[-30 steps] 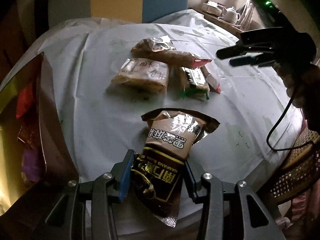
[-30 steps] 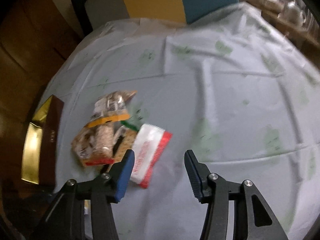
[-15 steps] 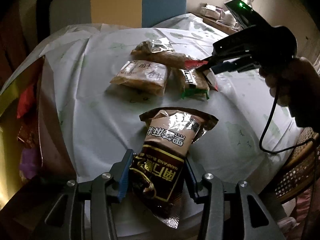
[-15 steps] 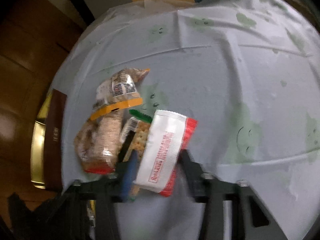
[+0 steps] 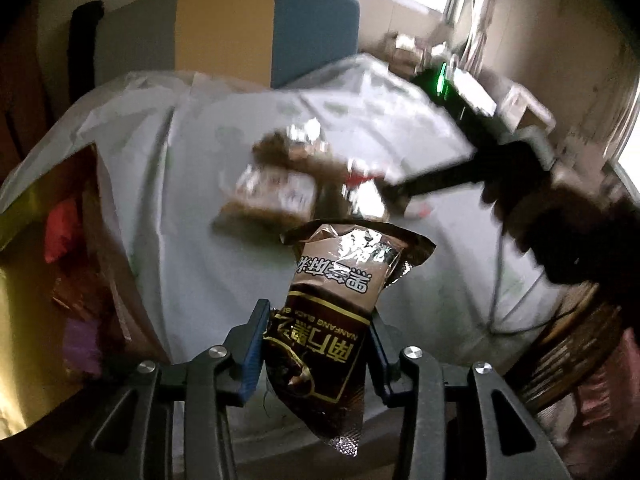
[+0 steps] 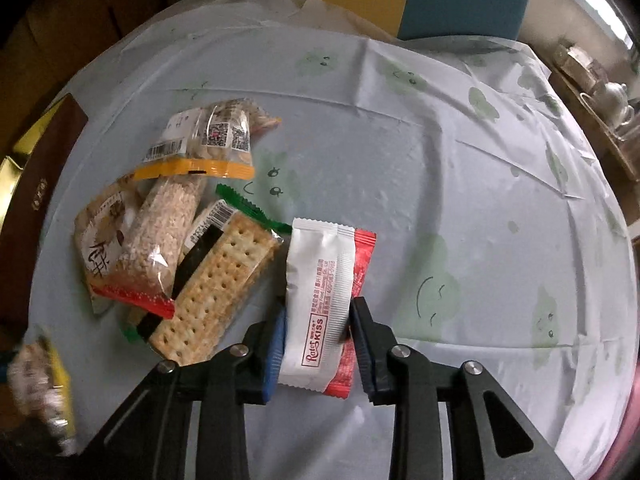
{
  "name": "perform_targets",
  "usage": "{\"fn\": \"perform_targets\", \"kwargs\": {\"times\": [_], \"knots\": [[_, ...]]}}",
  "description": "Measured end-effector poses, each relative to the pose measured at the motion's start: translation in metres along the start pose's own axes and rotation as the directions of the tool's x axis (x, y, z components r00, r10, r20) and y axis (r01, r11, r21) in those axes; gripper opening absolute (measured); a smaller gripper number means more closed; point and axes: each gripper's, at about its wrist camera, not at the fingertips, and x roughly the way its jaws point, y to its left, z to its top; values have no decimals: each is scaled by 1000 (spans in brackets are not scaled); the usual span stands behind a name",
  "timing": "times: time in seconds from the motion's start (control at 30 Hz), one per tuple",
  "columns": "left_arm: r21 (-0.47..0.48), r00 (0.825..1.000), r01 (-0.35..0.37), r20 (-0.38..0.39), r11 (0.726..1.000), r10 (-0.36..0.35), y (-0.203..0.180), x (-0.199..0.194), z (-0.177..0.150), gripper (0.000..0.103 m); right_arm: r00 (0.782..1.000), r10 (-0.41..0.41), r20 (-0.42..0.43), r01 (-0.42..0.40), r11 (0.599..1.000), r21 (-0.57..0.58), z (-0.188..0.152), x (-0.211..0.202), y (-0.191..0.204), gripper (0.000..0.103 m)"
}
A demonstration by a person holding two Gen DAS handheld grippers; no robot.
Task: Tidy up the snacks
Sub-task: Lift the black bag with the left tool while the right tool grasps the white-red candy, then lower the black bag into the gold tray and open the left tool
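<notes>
Right gripper (image 6: pixel 318 326) clamps the white wrapper (image 6: pixel 320 300) (smooth foil, flat rectangle) just right of the cracker pack (image 6: pixel 212 288), bare tablecloth (image 6: pixel 460 200) further right; left gripper (image 5: pixel 316 330) grips the glossy brown pouch (image 5: pixel 340 300).

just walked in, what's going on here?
Someone is sorting snacks on a table with a handheld gripper in each hand. The left gripper is shut on a brown foil snack packet, held above the tablecloth. The right gripper is clamped on a white-and-red Rates Kiss packet, beside a cracker pack and other wrapped snacks.
</notes>
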Motion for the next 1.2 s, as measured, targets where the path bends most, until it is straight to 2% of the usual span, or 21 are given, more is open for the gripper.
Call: {"fn": "perform_targets", "kwargs": {"times": [0.13,0.27,0.37,0.4,0.47,0.5,0.63,0.77,0.9,0.93,1.0,1.07,1.2], "knots": [[-127,994,70,93,989,-58,27,-37,18,45,1000,4,-3,-4,1000,0,-1,-2,-6,32],[-334,985,88,169,939,-32,79,-65,33,45,1000,1,-2,-1,1000,-14,-2,-2,-7,32],[-498,983,42,176,866,53,125,-79,31,45,1000,4,-2,-4,1000,-15,-5,-4,-9,32],[-551,982,29,170,834,79,140,-81,27,45,1000,4,-3,-4,1000,-16,-6,-8,-10,32],[-680,984,31,149,732,97,175,-81,14,45,1000,3,-3,-3,1000,-19,-6,-9,-10,32],[-722,984,21,137,691,114,186,-81,7,45,1000,3,-3,-3,1000,-19,-6,-9,-10,32],[-797,983,-36,81,603,165,213,-76,-10,45,1000,2,-4,-2,1000,-19,-6,-9,-10,33],[-811,981,-89,30,579,193,220,-64,-14,47,1000,-1,-4,1,1000,-24,-5,-8,-8,33],[-805,989,-83,6,588,149,220,-44,-22,52,1000,-1,-4,1,1000,-27,-5,-7,-7,34],[-798,991,-88,-12,596,130,218,-37,-23,53,1000,-1,-3,1,1000,-27,-5,-7,-6,34],[-791,987,-123,-36,599,155,217,-41,-26,54,1000,-1,-4,1,1000,-26,-5,-7,-6,35],[-775,987,-121,-28,620,156,213,-41,-26,54,1000,-2,-3,2,1000,-27,-6,-7,-6,35],[-716,969,-215,-71,664,237,201,-43,-23,53,1000,-2,-3,2,1000,-31,-6,-7,-5,35]]}}
